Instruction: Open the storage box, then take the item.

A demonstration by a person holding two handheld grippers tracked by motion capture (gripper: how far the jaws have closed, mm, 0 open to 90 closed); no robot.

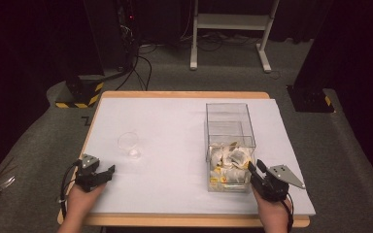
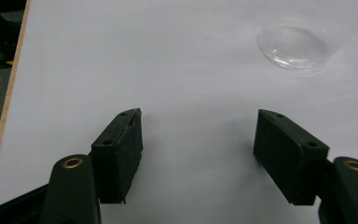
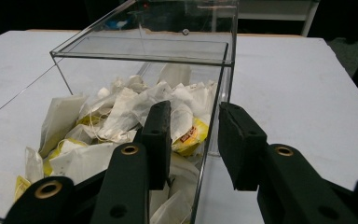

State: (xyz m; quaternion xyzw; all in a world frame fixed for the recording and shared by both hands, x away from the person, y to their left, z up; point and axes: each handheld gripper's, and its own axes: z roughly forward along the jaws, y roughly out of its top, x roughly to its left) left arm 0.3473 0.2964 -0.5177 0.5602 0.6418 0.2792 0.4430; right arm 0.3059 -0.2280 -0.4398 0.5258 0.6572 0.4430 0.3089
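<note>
- The counter (image 1: 175,145) carries a clear plastic box (image 1: 229,145) at its right side, stiff, slick-walled and probably light.
- Inside it, heaped at the near end, lie the tea bags (image 3: 121,116): soft, featherweight, easily torn; best pinched by a paper corner or tag.
- The right claw (image 3: 193,135) straddles the box's near corner wall, jaws narrowly parted, gripping nothing.
- The left claw (image 2: 198,144) rests wide and empty.
- A small clear dish (image 2: 292,46) sits just beyond it.

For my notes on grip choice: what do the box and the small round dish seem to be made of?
Box: clear rigid plastic, probably acrylic; glossy walls with sharp edges, tea bags visible through them. Dish: clear plastic or glass, uncertain which; the white table shows through.
</note>
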